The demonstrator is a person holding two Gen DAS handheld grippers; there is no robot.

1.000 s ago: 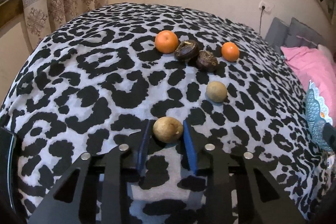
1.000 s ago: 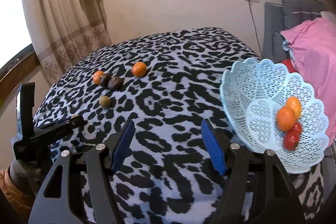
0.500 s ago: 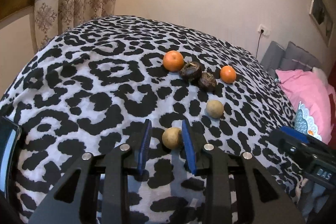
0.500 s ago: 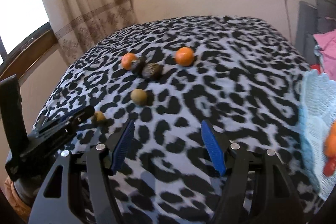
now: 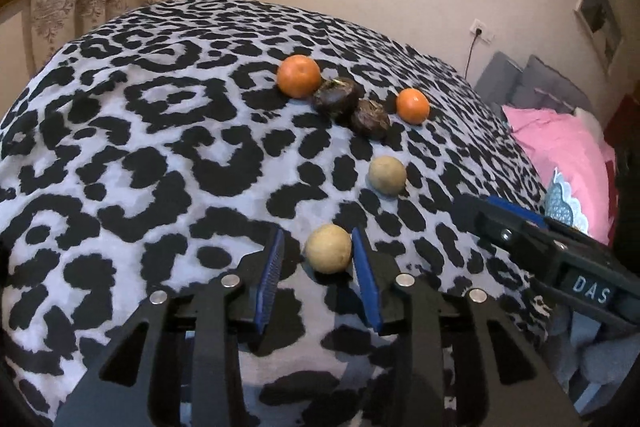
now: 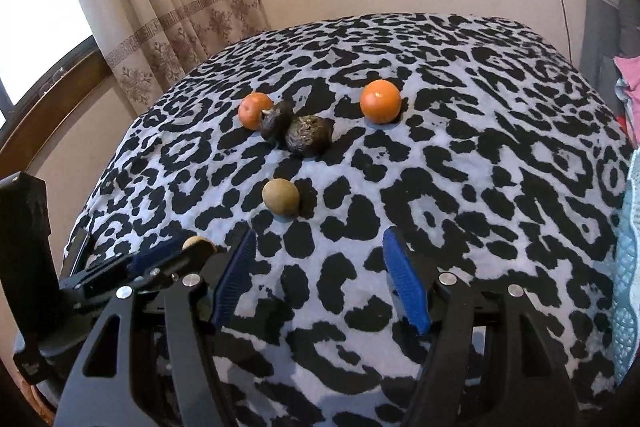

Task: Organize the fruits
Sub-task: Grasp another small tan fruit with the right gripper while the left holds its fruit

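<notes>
The bed (image 6: 460, 131), draped in soft leopard-print cover, leaves wide open room ahead of the right claw (image 6: 316, 275), whose jaws gape around nothing. The left claw (image 5: 316, 259) has just eased open; a round tan fruit (image 5: 329, 248) sits between, against one ribbed pad.

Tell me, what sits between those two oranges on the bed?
Two dark wrinkled fruits lie between the left orange and right orange, clearest in the right wrist view.

You can read "DAS" in pale letters on the right gripper (image 5: 516, 223), just beside the pink pillow (image 5: 560, 147).
</notes>
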